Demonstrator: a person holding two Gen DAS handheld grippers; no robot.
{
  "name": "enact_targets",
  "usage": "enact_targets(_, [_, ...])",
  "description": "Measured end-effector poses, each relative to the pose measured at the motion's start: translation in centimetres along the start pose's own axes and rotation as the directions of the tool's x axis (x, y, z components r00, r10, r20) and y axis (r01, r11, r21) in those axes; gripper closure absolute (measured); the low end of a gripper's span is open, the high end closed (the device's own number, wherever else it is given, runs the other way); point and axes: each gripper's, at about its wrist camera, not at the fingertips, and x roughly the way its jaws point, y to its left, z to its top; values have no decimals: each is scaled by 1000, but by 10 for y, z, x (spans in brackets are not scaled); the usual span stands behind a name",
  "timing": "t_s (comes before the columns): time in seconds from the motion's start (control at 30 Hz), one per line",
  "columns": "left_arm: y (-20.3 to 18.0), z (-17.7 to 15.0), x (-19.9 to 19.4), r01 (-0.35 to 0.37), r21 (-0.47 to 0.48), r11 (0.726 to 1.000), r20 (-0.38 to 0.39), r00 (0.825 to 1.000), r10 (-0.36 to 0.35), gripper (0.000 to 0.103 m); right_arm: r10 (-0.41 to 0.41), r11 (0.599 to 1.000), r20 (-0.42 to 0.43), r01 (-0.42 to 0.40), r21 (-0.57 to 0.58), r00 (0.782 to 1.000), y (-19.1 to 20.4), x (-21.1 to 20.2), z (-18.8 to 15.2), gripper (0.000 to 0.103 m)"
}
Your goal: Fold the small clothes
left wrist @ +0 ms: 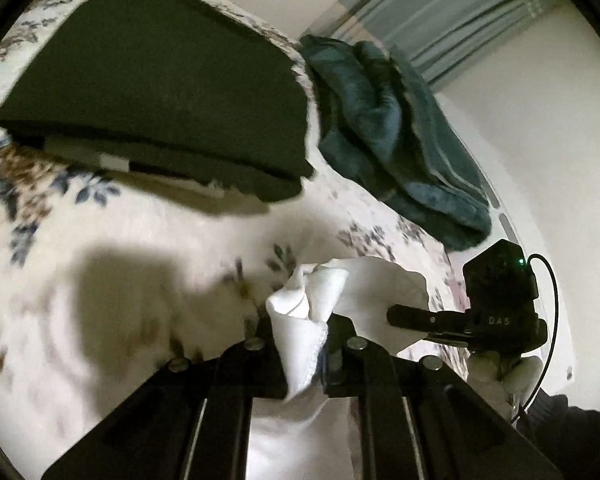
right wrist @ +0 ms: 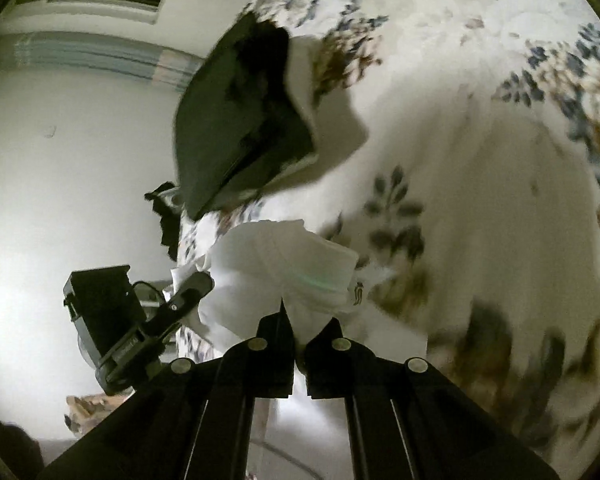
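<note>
A small white garment [left wrist: 332, 304] hangs in the air above the floral bed sheet [left wrist: 140, 248], held by both grippers. My left gripper [left wrist: 300, 332] is shut on one bunched edge of it. My right gripper [right wrist: 298, 332] is shut on another edge of the same white garment [right wrist: 288, 276]. The right gripper also shows in the left wrist view [left wrist: 404, 316], at the garment's right side. The left gripper shows in the right wrist view [right wrist: 192, 288], at the garment's left side.
A folded dark garment [left wrist: 156, 96] lies on the sheet beyond the white one; it also shows in the right wrist view [right wrist: 240, 120]. A crumpled teal towel [left wrist: 392, 136] lies at the bed's far right edge. White walls and a striped curtain [left wrist: 460, 12] stand behind.
</note>
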Motion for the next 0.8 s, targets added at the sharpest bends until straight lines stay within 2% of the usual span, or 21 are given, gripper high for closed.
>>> enact_targets(0.1, [-9,-29,-19,-6,-10,1000,-49,999,6,88,-13,1000,-18,12,-29,1000,9,-11,-46,100])
enact_targets(0.17, [-10,-55,-34,-32,-25,999,-95,995,30,69,-41,998,-48,39,-39,998,10,-21,-82,96])
enact_targets(0.2, [-9,-72,-43,-55,-39,998,-120,992,50,63,-41,999,-81,38,-32,996,9,-22,-100,95])
enact_targets(0.23, [-8,-84,-50,-58,-57,997,-139,989,50,51,-47,999,-111,45,-24,993,6,-21,-117,92])
enact_targets(0.27, [-4,-101,-58,-71,-83,994,-166,984,57,44,-54,999,-142,52,-14,988,2,-22,-135,82])
enact_targets(0.3, [-1,-115,-65,-91,-101,991,-188,980,71,44,-61,998,-191,61,-5,980,-3,-19,-154,65])
enact_targets(0.4, [15,-156,-82,-185,-130,974,-285,948,142,44,-94,995,-307,100,4,947,-14,-13,-198,44])
enact_targets(0.47, [29,-172,-97,-232,-161,959,-311,934,174,44,-134,989,-353,149,14,926,-24,-16,-221,40])
enact_targets(0.53, [37,-172,-102,-252,-197,947,-309,933,184,44,-133,984,-370,167,62,919,-38,-21,-229,40])
enact_targets(0.6, [44,-161,-100,-266,-223,938,-287,937,197,44,-125,975,-324,176,132,938,-53,-34,-228,40])
enact_targets(0.63, [46,-153,-92,-244,-234,941,-271,946,178,44,-113,969,-293,171,179,949,-61,-42,-227,40])
enact_targets(0.73, [53,-138,-56,-199,-252,947,-284,951,125,44,-102,941,-211,163,296,972,-84,-53,-223,40])
enact_targets(0.8, [57,-138,-35,-208,-258,944,-322,939,119,44,-87,928,-195,151,341,977,-94,-46,-222,40])
